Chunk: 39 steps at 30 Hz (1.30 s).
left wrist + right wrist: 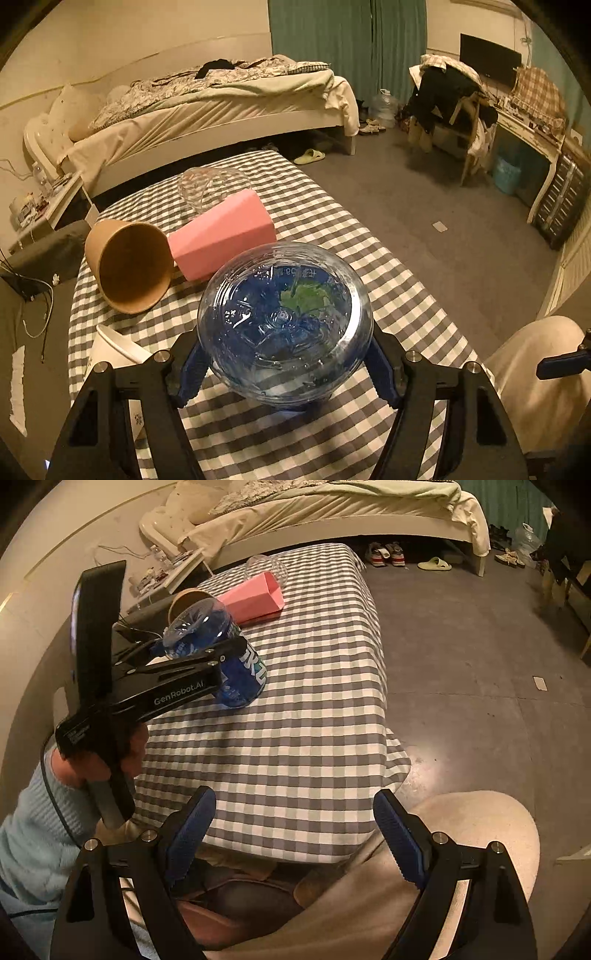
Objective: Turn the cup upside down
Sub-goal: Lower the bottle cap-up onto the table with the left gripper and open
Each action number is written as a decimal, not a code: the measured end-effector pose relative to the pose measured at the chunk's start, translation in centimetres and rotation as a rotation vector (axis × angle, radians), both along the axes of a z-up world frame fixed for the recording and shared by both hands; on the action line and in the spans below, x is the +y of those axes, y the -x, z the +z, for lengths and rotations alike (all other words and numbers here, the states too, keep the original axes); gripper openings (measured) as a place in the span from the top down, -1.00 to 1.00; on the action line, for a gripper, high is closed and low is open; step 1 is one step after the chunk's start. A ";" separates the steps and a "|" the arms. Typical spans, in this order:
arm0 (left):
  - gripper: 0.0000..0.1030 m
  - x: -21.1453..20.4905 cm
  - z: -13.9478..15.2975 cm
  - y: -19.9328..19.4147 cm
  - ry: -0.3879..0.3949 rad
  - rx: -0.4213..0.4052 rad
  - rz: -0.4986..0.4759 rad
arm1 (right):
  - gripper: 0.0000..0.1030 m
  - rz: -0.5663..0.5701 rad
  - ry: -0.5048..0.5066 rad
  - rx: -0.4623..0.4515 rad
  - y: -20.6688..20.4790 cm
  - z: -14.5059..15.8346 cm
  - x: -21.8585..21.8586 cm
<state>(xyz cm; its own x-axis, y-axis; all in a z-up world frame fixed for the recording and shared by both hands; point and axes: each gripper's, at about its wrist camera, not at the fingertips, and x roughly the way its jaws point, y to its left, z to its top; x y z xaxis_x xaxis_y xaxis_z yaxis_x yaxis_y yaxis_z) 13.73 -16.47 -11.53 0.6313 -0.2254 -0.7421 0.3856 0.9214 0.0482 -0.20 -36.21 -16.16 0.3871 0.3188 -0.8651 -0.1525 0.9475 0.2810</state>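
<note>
A clear plastic cup with a blue label [284, 325] stands upside down, its base facing up, on the checked tablecloth [332, 229]. My left gripper [284, 373] is shut on its sides. The right wrist view shows the same cup [229, 653] held by the left gripper [207, 653], its rim down on or just above the cloth. My right gripper [295, 834] is open and empty, near the table's front edge, above the person's lap.
A brown paper cup [129, 266] lies on its side beside a pink carton [221, 236] and a clear cup [210, 188]. A white cup [110, 354] sits at the table's left edge. A bed [207, 107] stands beyond the table.
</note>
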 end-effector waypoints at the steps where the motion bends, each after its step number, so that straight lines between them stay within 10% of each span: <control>1: -0.44 0.2 0.1 -0.2 0.006 0.003 0.001 | -0.69 0.001 0.000 0.004 -0.2 -0.1 0.1; 17: -0.76 2.8 4.0 1.1 0.138 0.000 0.012 | -0.69 0.007 0.036 -0.051 0.0 2.2 0.9; 29: -0.76 9.7 13.8 7.9 0.165 -0.187 0.244 | -0.69 -0.018 0.103 -0.368 0.8 11.3 3.3; 39: -0.78 12.6 10.0 14.1 0.131 -0.190 0.343 | -0.71 -0.051 0.118 -0.418 1.5 9.2 7.1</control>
<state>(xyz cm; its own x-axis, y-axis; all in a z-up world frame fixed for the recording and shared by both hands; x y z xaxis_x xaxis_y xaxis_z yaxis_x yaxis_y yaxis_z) -0.36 -3.83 -1.52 0.8093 -0.0630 -0.5840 0.0510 0.9980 -0.0370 -1.74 -29.10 -6.95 0.7241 0.1986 -0.6604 -0.1824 0.9787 0.0944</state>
